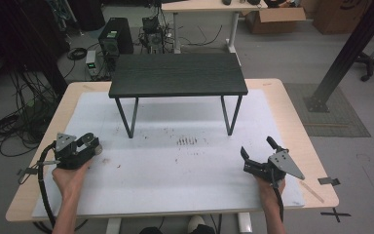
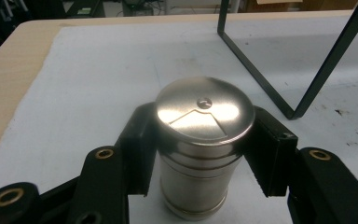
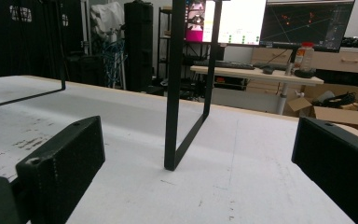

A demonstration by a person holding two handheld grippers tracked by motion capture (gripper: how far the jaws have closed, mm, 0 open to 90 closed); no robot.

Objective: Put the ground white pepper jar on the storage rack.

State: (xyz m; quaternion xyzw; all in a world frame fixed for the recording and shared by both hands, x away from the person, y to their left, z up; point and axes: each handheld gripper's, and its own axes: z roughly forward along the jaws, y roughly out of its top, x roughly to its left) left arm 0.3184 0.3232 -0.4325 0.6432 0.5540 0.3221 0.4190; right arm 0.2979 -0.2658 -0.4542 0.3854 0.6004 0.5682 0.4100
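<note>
**Steel shaker gripped near the table's left edge, not yet lifted**

Steel shaker (image 2: 200, 144), a small round metal can with a flat lid and a wedge-shaped flap on top, stands upright on the white mat (image 1: 175, 165) that covers the wooden table (image 1: 292, 102). It sits close to the mat's left edge, toward the near left corner of the table. In the high view it shows as a small pale cap (image 1: 98, 148) at the tip of the left gripper (image 1: 91, 146).

The left gripper (image 2: 200, 140) has its two black jaws closed on the shaker, one pad pressing each side of the body just below the lid. The base of the shaker appears to rest on the mat, so the grasp looks made but the lift not begun.

The right gripper (image 1: 258, 148) rests near the mat's right edge, toward the near right corner, well apart from the shaker. Its jaws stand wide apart with nothing between them, and its own view looks along the mat at a leg of the stand.

A small black stand (image 1: 177, 73), a dark board on thin metal legs, occupies the far half of the mat. Its top is bare.

Judging from this, the picking-up step is done as far as the grip goes. What remains is raising the shaker and carrying it somewhere, quite possibly to the stand, though the destination cannot be told from the scene.
</note>
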